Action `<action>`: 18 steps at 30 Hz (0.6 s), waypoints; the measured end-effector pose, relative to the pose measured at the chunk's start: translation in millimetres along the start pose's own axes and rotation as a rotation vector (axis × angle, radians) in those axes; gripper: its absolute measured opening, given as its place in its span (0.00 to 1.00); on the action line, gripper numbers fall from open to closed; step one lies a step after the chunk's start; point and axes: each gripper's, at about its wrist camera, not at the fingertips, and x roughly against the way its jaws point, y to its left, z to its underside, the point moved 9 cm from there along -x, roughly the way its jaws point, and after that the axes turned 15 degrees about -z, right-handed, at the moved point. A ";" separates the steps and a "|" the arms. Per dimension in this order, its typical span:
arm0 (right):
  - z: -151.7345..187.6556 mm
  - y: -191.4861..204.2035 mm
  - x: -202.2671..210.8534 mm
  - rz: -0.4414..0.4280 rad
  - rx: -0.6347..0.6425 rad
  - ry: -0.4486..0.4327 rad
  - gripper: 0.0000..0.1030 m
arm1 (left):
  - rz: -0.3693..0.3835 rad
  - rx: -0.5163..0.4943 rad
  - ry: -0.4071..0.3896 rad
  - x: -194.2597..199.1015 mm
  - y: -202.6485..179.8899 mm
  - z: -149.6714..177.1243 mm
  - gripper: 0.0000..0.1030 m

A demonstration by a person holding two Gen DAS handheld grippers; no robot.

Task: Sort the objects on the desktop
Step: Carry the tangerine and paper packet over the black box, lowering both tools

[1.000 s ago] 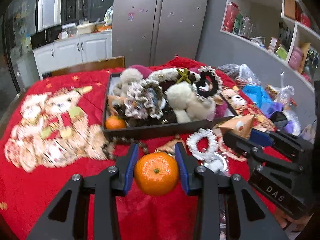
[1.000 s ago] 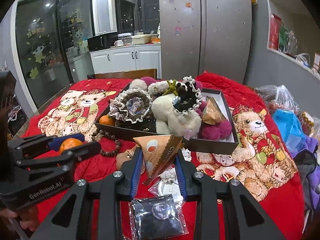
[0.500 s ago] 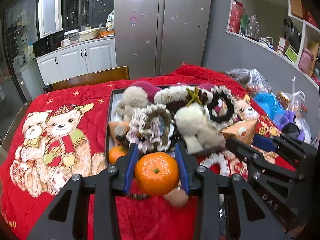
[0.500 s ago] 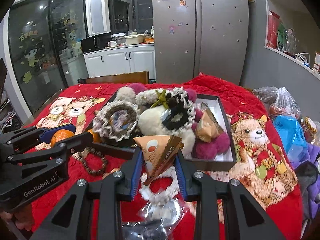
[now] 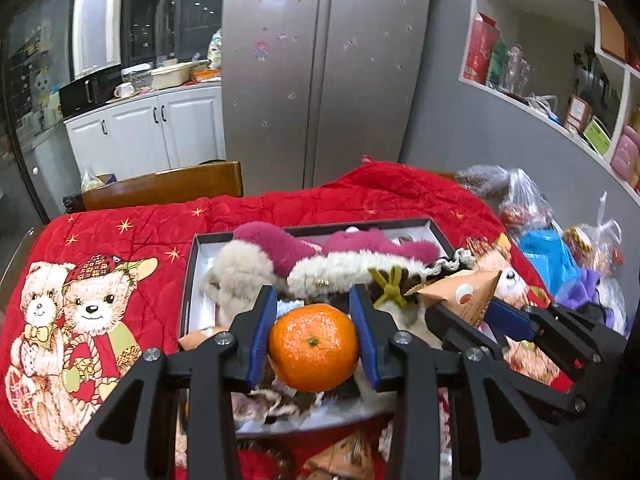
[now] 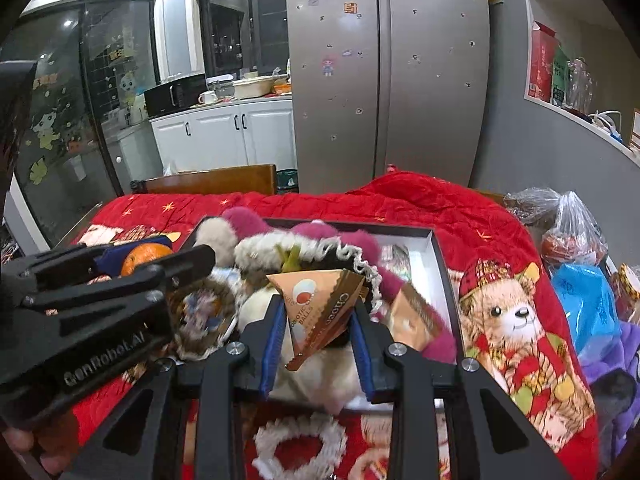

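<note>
Both claws we have carried forward over the tray (image 5: pixel 192 280): left claw (image 5: pixel 313 334) grips the mandarin (image 5: pixel 313 347), right claw (image 6: pixel 318 330) grips the snack packet (image 6: pixel 320 304), both above its near edge.

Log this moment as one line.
left gripper: shut on tangerine | right gripper: shut on triangular snack packet | both over box of plush toys
</note>
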 end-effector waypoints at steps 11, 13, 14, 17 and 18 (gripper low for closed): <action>-6.3 -12.4 -14.7 0.021 -0.001 -0.012 0.31 | -0.058 -0.010 -0.021 -21.6 14.5 1.8 0.37; -6.0 -13.4 -14.8 0.030 0.005 -0.010 0.31 | -0.062 -0.013 -0.023 -23.1 17.1 1.4 0.37; -5.8 -14.6 -14.2 0.033 0.005 -0.013 0.31 | -0.061 -0.013 -0.019 -24.5 18.4 1.6 0.37; -5.0 -17.8 -13.4 0.039 0.003 -0.012 0.31 | -0.032 0.002 0.004 -28.8 20.9 2.5 0.37; -4.9 -18.3 -12.6 0.039 -0.001 -0.013 0.31 | -0.025 0.002 0.013 -30.3 20.6 2.9 0.37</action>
